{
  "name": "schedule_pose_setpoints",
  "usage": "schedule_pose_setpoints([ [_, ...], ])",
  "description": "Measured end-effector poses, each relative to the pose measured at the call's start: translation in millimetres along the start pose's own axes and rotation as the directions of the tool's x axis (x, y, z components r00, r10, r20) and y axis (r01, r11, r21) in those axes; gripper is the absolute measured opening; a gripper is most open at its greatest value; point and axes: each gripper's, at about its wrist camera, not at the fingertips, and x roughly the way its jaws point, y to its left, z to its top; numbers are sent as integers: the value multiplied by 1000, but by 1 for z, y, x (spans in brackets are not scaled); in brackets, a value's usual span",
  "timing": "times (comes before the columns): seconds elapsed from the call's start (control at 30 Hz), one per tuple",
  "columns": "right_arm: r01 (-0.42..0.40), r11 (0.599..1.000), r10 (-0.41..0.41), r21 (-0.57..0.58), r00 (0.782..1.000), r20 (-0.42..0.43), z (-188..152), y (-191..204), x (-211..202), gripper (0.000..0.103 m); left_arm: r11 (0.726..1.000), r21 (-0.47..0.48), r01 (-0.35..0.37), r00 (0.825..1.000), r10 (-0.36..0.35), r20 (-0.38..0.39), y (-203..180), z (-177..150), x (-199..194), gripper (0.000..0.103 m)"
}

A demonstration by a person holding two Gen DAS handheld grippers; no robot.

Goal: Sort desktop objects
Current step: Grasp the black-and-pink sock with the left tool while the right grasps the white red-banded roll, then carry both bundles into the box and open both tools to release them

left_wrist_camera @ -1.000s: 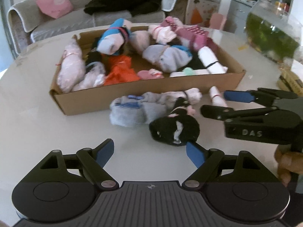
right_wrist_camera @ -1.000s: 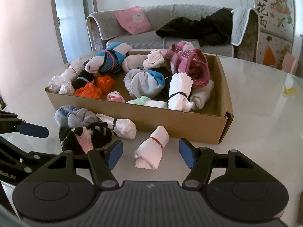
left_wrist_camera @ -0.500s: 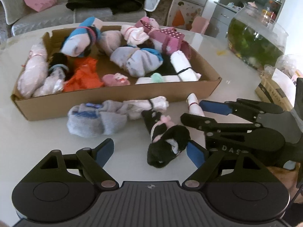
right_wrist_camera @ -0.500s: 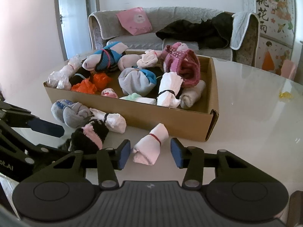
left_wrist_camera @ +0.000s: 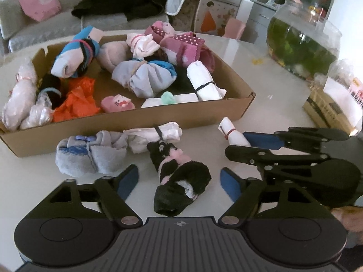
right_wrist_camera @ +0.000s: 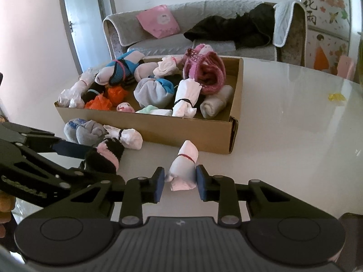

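A black-and-pink sock bundle [left_wrist_camera: 181,181] lies on the white table between the fingers of my left gripper [left_wrist_camera: 179,182]. Its jaws are closing and the pads stand clear of the bundle. In the right wrist view a white sock roll with a red band [right_wrist_camera: 185,165] sits between the pads of my right gripper [right_wrist_camera: 180,183]. Those jaws are closing too, and the pads touch the roll's sides. Behind both is a cardboard box [left_wrist_camera: 136,122] filled with several sock bundles. A grey bundle [left_wrist_camera: 90,156] and a white bundle with a black band [left_wrist_camera: 154,136] lie in front of it.
A glass fish bowl [left_wrist_camera: 304,43] and a small carton [left_wrist_camera: 333,106] stand at the table's right side. A scrap of yellow [right_wrist_camera: 337,96] lies on the table right of the box. A grey sofa [right_wrist_camera: 181,31] is beyond the table. The two grippers are close side by side.
The right jaws narrowed from wide apart to the sides of the white roll. The left gripper moved forward around the black-and-pink bundle and its jaws narrowed.
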Motion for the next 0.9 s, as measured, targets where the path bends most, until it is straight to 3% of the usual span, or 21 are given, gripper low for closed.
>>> schedule_pose_setpoints([
  [0.07, -1, 1000, 1, -2, 1000, -1, 0, 0, 0, 27, 1000, 18, -8, 1000, 8, 3, -3, -1, -2, 53],
  [0.33, -2, 1000, 2, -24, 1000, -12, -1, 7, -2, 25, 1000, -18, 3, 1000, -3, -7, 6, 1, -9, 51],
  [0.6, 6, 1000, -5, -30, 999, 42, 10, 15, -37, 25, 1000, 10, -1, 999, 1, 39, 15, -1, -58, 51],
  [0.77, -14, 998, 20, -56, 995, 100, 43, 27, -52, 25, 999, -7, -34, 994, 35, 106, 28, 26, -87, 51],
  [0.9, -29, 995, 41, -90, 990, 134, 75, 39, -44, 25, 997, -19, -78, 983, 81, 166, 48, 66, -98, 51],
])
